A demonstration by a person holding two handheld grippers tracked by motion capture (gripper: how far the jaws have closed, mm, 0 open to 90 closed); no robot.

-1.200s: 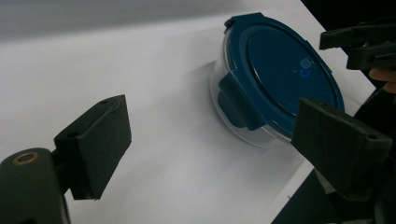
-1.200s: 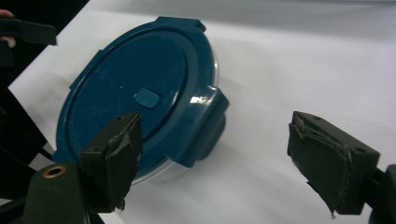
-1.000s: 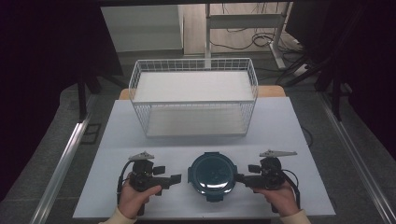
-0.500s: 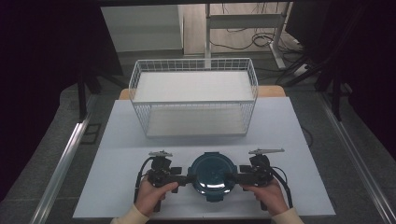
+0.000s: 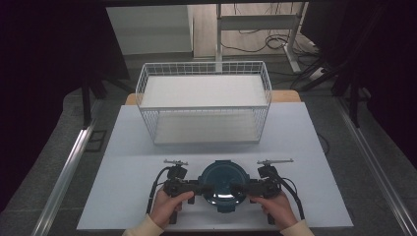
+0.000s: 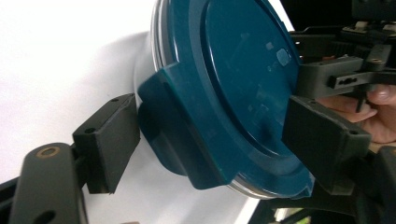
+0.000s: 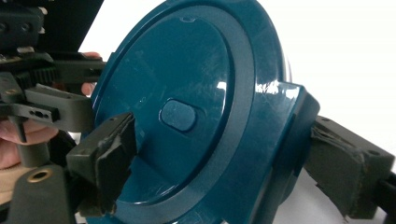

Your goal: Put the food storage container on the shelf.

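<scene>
A round container with a dark teal lid (image 5: 223, 183) sits on the white table near its front edge. My left gripper (image 5: 203, 188) comes at it from the left and my right gripper (image 5: 239, 188) from the right. In the left gripper view the jaws straddle a side latch (image 6: 180, 130) of the lid, one pad (image 6: 109, 140) against the latch and the other on the lid top; my left gripper (image 6: 212, 135) looks shut on it. In the right gripper view my right gripper (image 7: 229, 163) likewise clamps the opposite latch (image 7: 292, 140).
A white wire basket (image 5: 206, 107) stands at the back half of the table (image 5: 123, 196), a short way beyond the container. Dark floor, rails and cables surround the table.
Both grippers have moved inward from the table's sides to the container, and their jaws now sit around its two side latches. The container has stayed in place.
</scene>
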